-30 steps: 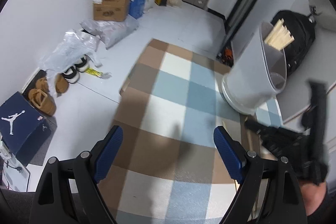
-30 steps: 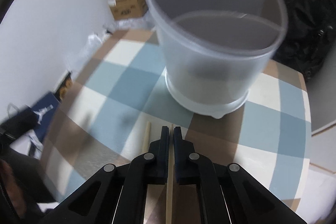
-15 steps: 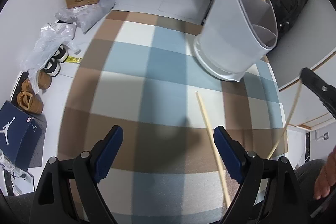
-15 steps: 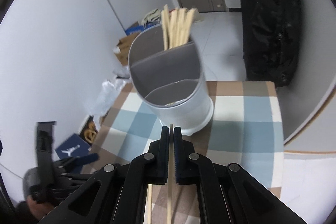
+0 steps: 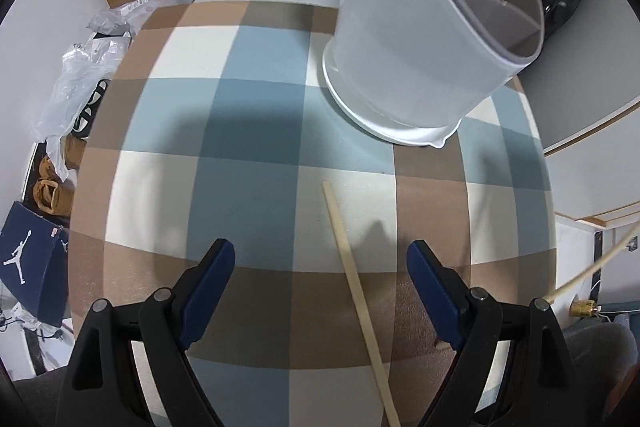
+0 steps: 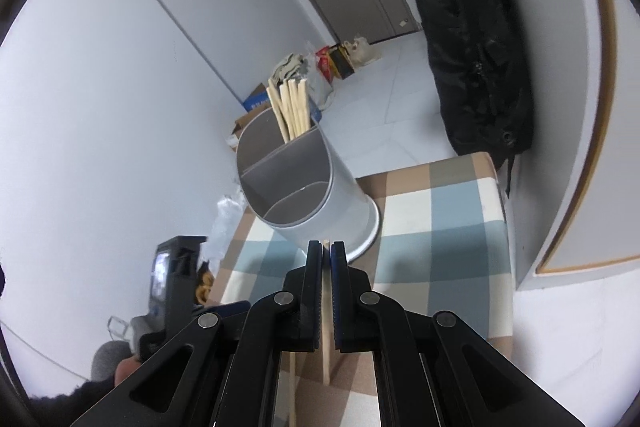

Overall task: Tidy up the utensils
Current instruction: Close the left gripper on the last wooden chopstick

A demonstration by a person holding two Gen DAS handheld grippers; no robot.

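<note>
The right gripper [image 6: 327,259], at lower centre of its own view, has its jaws pinched nearly together on a single held chopstick [image 6: 326,327], a pale wooden stick that runs down between the fingers with its tip just showing above them. The left gripper [image 5: 320,283], at the bottom of its view, stands wide open with nothing between its blue pads [image 5: 208,291]. Between those pads, toward the right one, a loose chopstick [image 5: 354,291] lies flat on the checked cloth [image 5: 248,131], slanting from mid-frame down to the lower edge.

Beyond, the grey holder [image 6: 296,183] sits mid-frame in the right view and upper right in the left view; it has divided compartments, and a bundle of chopsticks [image 6: 290,107] stands in its rear one.

The sticks look light, stiff and smooth, so likely to pivot or slip in a narrow pinch. Gripping near the middle should keep one from swinging; the loose one lies flush on soft cloth, so the pads would probably need to press down beside it.
</note>
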